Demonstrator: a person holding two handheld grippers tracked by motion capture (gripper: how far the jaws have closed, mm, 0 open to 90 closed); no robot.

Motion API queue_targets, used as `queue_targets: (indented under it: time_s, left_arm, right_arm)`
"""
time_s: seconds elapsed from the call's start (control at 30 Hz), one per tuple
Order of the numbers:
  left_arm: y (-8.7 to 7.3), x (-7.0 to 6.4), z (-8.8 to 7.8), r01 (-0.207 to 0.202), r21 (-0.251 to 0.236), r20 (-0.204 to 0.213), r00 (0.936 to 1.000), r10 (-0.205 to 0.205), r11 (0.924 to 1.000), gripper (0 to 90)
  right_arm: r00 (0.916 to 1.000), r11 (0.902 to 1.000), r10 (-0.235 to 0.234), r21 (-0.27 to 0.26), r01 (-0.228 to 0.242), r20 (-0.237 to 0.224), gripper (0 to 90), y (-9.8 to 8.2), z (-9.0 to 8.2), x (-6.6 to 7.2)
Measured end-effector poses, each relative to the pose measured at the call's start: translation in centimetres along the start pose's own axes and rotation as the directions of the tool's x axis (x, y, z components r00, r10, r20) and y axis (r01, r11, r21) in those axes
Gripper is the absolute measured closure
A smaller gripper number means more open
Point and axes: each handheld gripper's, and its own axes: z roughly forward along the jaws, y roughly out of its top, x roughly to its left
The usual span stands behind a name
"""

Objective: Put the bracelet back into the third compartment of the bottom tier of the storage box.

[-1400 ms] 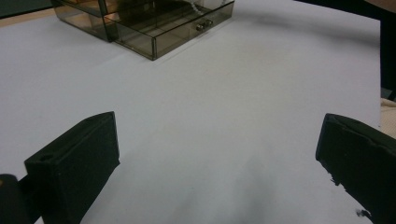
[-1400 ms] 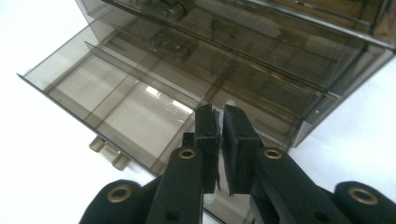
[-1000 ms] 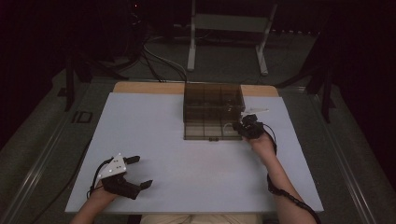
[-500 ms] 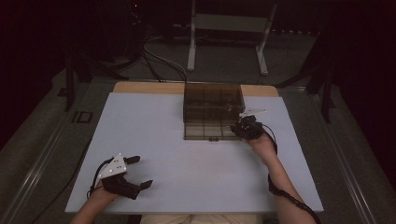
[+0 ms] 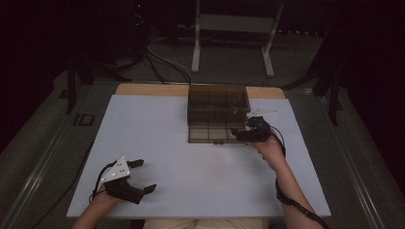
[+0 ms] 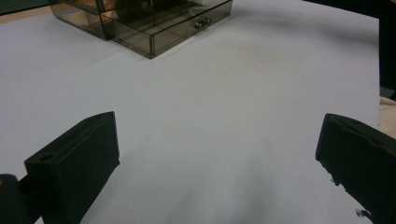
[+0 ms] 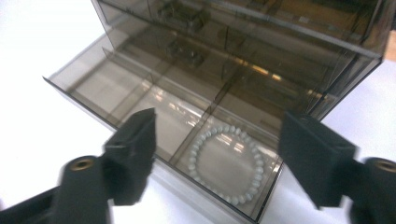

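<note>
High view gives me the white table (image 5: 157, 143), then the smoked drawer box (image 5: 217, 102) with its bottom drawer (image 7: 140, 100) pulled out. My right gripper (image 7: 217, 154) hovers there, jaws just opening and empty, the bead bracelet (image 7: 226, 163) lying below in the drawer's end compartment. My left gripper (image 5: 138, 175) gapes empty.

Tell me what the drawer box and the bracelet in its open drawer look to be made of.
Drawer box: likely smoke-tinted clear plastic, perhaps acrylic; the dividers and table show through its glossy, light-catching walls. Bracelet: a ring of small round pale beads with a soft sheen, maybe stone, glass or plastic; the look leaves it open. It lies in the drawer's end compartment.
</note>
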Motion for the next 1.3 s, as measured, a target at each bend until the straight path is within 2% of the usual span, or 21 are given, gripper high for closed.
queue_targets:
  time_s: [0.2, 0.37, 0.43, 0.47, 0.57, 0.77, 0.83, 1.03, 1.3]
  left_arm:
    - [0.0, 0.0, 0.0, 0.000, 0.001, 0.002, 1.0000, 0.000, 1.0000, 0.9]
    - [0.0, 0.0, 0.0, 0.002, -0.001, 0.001, 1.0000, -0.002, 1.0000, 0.9]
    - [0.0, 0.0, 0.0, 0.002, 0.000, 0.002, 1.0000, -0.002, 1.0000, 0.9]
    - [0.0, 0.0, 0.1, 0.003, 0.001, 0.003, 1.0000, -0.003, 1.0000, 0.9]
    - [0.0, 0.0, 0.1, 0.002, 0.000, 0.004, 1.0000, -0.002, 1.0000, 0.9]
    - [0.0, 0.0, 0.1, 0.002, 0.001, 0.005, 1.0000, -0.002, 1.0000, 0.9]
    - [0.0, 0.0, 0.1, 0.002, -0.001, 0.004, 1.0000, -0.002, 1.0000, 0.9]
    - [0.0, 0.0, 0.1, 0.000, 0.000, 0.005, 1.0000, 0.000, 1.0000, 0.9]
    - [0.1, 0.0, 0.1, 0.001, -0.003, 0.005, 1.0000, -0.001, 1.0000, 0.9]
  right_arm:
    - [0.9994, 0.9990, 0.034, -0.027, -0.034, 0.000, 17.2, 0.4, -1.1, 0.0]
    - [0.9997, 0.9990, 0.021, -0.038, -0.022, -0.015, 11.9, 0.4, -1.9, 0.1]
    - [0.9995, 0.9988, 0.028, -0.041, -0.029, -0.011, 12.2, 0.3, -2.2, 0.2]
    - [0.9999, 0.9992, 0.015, -0.036, -0.015, 0.001, 12.5, 0.0, -2.3, 0.3]
    - [0.9998, 0.9996, 0.013, -0.024, -0.013, -0.013, 12.8, -0.3, -2.2, 0.5]
    - [0.9999, 1.0000, -0.009, -0.005, 0.009, -0.008, 11.1, -1.3, -2.1, 1.3]
    - [0.9999, 0.9999, 0.008, -0.012, -0.008, -0.013, 11.1, -1.7, -2.1, 1.6]
    - [0.9999, 0.9999, -0.010, -0.003, 0.010, 0.008, 11.0, -2.6, -1.9, 2.6]
    - [0.9997, 1.0000, -0.002, 0.006, 0.001, 0.026, 9.0, -3.7, -1.7, 3.7]
